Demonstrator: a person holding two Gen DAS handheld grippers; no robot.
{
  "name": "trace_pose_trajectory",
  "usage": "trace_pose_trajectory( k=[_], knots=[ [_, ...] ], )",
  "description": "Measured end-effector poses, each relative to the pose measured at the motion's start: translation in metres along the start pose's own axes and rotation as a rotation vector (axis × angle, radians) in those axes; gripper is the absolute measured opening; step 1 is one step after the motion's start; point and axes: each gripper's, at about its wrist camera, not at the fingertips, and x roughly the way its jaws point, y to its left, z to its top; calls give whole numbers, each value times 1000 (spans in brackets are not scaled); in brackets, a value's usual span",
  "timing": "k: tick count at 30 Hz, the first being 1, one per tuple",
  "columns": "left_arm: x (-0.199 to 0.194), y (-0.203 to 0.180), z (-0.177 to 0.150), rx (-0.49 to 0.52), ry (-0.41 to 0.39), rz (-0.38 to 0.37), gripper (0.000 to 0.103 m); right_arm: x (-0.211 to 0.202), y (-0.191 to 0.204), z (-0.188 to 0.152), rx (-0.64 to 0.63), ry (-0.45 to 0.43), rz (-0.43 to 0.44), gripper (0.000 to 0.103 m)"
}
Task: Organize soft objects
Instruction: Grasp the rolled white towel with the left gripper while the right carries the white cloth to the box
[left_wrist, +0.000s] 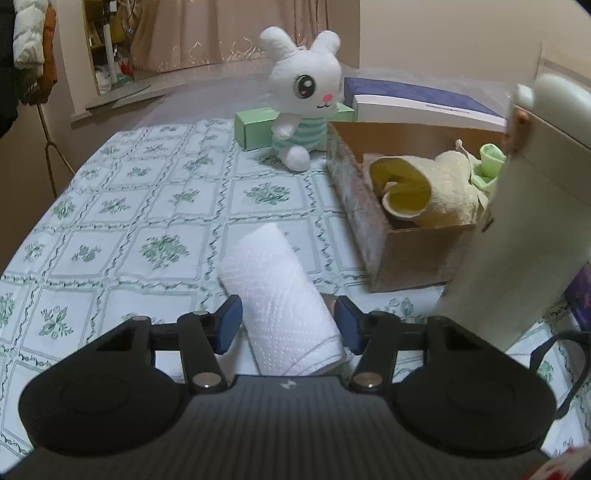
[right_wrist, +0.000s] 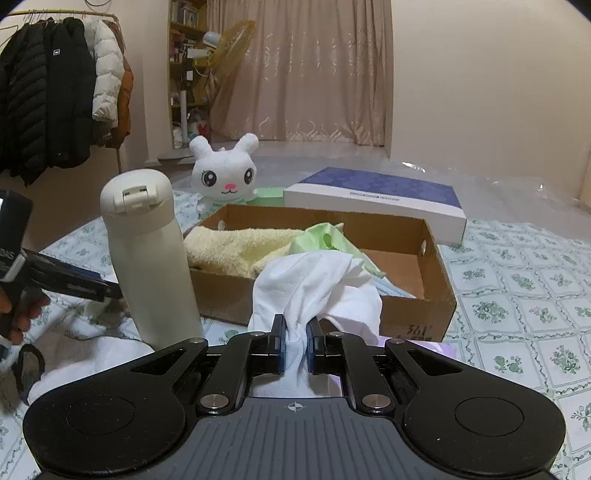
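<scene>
A white paper towel roll (left_wrist: 277, 284) lies on the flowered tablecloth between the blue pads of my left gripper (left_wrist: 288, 321), which stands open; a thin gap shows at the right pad. My right gripper (right_wrist: 296, 343) is shut on a bunched white cloth (right_wrist: 317, 284), held just in front of the cardboard box (right_wrist: 439, 295). Inside the box lie a yellow towel (right_wrist: 229, 247) and a green cloth (right_wrist: 325, 236). A white plush bunny (left_wrist: 306, 96) sits upright behind the box's far left corner.
A tall cream bottle (right_wrist: 147, 251) stands between the two grippers, close to the box's left front corner. A blue and white flat box (right_wrist: 373, 195) and a green carton (left_wrist: 255, 127) lie behind. More white fabric (right_wrist: 92, 354) lies at the bottle's foot.
</scene>
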Motion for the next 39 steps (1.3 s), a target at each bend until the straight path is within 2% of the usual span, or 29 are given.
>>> trace_pose_trajectory(
  k=[6, 12, 18, 21, 23, 25, 39],
  knots=[
    [-12, 28, -4, -32, 6, -21, 49, 3, -4, -3, 9, 19, 1, 10],
    [-15, 44, -7, -31, 32, -4, 46, 4, -3, -6, 10, 31, 2, 10],
    [-5, 52, -1, -75, 54, -65, 45, 5, -4, -6, 5, 30, -3, 10],
    [1, 53, 1, -88, 60, -74, 31, 5, -5, -4, 0, 27, -3, 10],
    [2, 54, 2, -96, 62, -67, 18, 5, -6, -4, -1, 25, -3, 10],
    [1, 56, 2, -105, 54, -70, 14, 6, -7, -4, 0, 26, -4, 10],
    [-30, 60, 14, -29, -34, -58, 10, -2, -11, 8, -3, -3, 11, 10]
  ],
)
